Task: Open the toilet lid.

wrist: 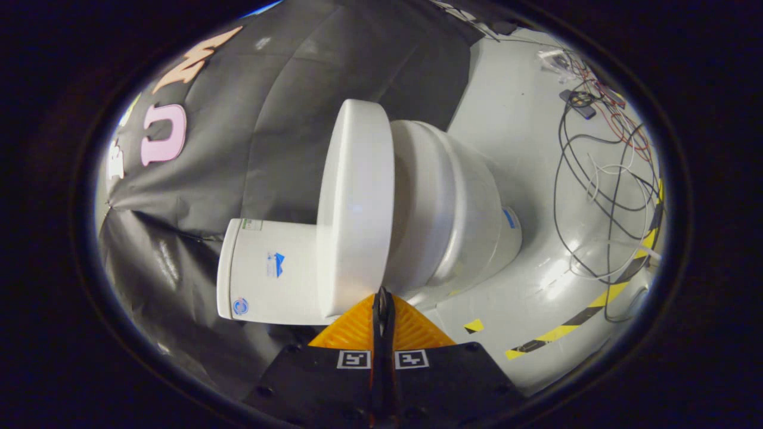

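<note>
**Lid raised, tongs closed at its edge**

Left to right from where I hold my tongs: the booth's black cloth wall (250, 101), then the white tank (268, 271) with a small blue sticker on it. Next comes the toilet lid (356, 202), already lifted off the seat (420, 202) and standing up against the tank. My tongs (382, 296) are pinched narrow, fingers together with nothing between them, tips just at the lid's near edge. Beyond the bowl (477, 226) lies the grey floor (518, 125), with yellow-and-black tape (572, 319) and loose cables (602, 179) further right.
</note>
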Tool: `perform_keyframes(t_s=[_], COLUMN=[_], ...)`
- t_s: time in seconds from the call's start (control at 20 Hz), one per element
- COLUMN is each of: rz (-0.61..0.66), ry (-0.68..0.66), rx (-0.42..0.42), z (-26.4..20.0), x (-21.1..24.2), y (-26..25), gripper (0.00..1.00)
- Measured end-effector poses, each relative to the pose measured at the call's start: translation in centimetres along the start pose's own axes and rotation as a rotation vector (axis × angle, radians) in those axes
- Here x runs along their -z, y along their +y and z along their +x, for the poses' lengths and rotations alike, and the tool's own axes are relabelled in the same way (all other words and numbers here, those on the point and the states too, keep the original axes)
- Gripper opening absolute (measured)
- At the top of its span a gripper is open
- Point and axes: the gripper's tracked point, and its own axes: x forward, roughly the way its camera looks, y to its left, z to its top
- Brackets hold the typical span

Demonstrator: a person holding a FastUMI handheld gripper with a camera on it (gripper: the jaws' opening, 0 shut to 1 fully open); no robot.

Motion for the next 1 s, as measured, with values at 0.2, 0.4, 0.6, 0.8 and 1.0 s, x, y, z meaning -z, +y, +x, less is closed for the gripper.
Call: perform_keyframes(t_s=[0.2, 0.4, 0.6, 0.8, 1.0], rz=[-0.079, -0.091, -0.132, -0.141, -0.179], ry=[-0.017, -0.039, -0.086, -0.156, -0.193], rx=[0.006, 0.002, 0.025, 0.065, 0.092], z=[-1.0, -1.8, -2.3, -2.5, -2.7], x=[-0.3, -0.5, -0.6, -0.7, -0.4], y=[2.4, 5.2, 7.3, 8.8, 9.8], gripper=[0.00, 0.01, 0.00, 0.01, 0.00])
